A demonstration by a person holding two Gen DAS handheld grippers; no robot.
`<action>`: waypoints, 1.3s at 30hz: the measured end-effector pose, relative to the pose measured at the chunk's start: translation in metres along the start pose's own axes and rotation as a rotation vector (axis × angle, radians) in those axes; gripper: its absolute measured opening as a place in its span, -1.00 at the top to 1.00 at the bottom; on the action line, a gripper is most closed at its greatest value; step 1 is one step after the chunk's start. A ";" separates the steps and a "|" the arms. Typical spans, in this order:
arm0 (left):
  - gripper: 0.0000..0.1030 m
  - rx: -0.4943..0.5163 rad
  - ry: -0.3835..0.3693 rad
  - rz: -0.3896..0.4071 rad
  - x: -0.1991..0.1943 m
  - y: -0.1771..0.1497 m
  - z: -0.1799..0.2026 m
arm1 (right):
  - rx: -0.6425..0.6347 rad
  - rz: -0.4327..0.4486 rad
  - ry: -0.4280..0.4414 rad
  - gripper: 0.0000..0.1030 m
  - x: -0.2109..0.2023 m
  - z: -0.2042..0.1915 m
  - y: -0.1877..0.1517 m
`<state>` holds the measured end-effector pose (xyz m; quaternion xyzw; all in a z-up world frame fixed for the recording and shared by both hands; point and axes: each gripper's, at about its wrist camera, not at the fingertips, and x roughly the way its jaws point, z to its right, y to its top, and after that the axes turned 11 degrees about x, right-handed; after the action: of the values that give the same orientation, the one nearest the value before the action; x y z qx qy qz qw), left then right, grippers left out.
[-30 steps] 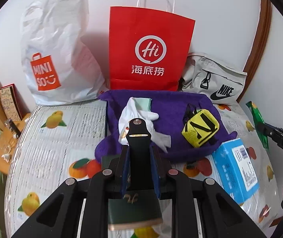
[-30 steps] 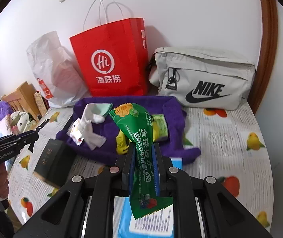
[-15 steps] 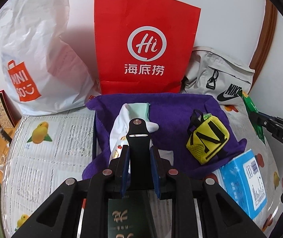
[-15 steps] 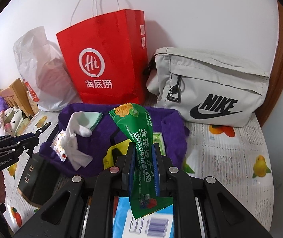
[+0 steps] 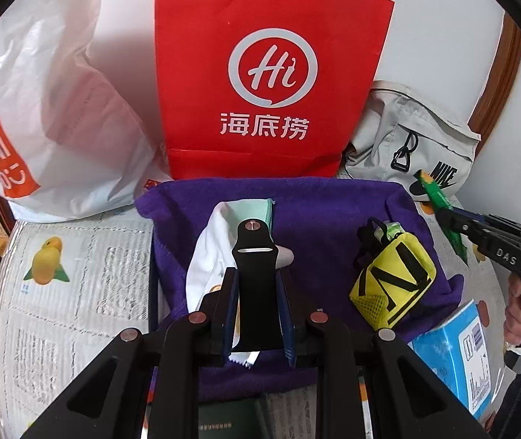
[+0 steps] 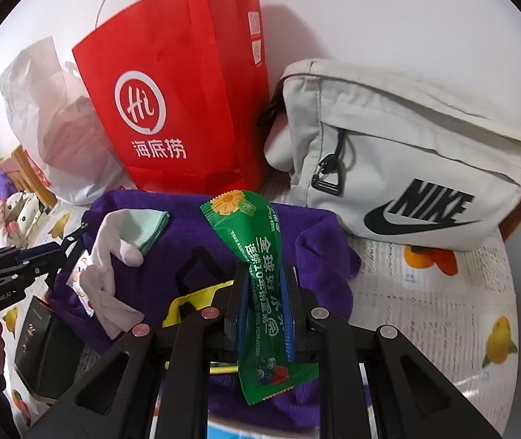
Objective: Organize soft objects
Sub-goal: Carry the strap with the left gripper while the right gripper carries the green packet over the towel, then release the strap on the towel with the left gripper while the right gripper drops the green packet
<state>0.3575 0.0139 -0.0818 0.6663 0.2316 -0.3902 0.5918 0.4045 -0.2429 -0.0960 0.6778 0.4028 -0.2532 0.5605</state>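
Left wrist view: the left gripper (image 5: 256, 289) clamps one smooth black rubber strap (image 5: 256, 274), held above the fuzzy purple towel (image 5: 326, 212). On the towel lie one limp white cloth (image 5: 205, 256) and one yellow mesh pouch (image 5: 393, 285). Right wrist view: the right gripper (image 6: 265, 300) pinches one glossy green snack packet (image 6: 260, 256) over the same towel (image 6: 318, 252); behind it stand one stiff red paper bag (image 6: 187, 91) and one grey fabric bag (image 6: 406, 153).

A plain white wall (image 6: 388, 18) with brown wooden trim (image 5: 505, 69) backs the fruit-print tablecloth (image 6: 443, 311).
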 end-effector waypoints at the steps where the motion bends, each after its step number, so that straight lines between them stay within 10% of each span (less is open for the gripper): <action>1: 0.61 0.000 -0.002 -0.004 0.003 0.001 0.000 | -0.002 -0.006 -0.003 0.69 0.005 0.001 0.002; 20: 0.60 0.013 -0.049 -0.097 0.051 0.008 0.001 | 0.057 -0.155 0.044 0.51 0.060 0.011 0.010; 39: 0.19 0.030 0.005 -0.037 -0.036 -0.011 0.002 | 0.059 -0.024 0.081 -0.21 -0.051 -0.014 -0.030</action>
<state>0.3268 0.0196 -0.0599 0.6717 0.2394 -0.4026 0.5740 0.3508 -0.2409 -0.0687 0.6989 0.4258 -0.2440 0.5203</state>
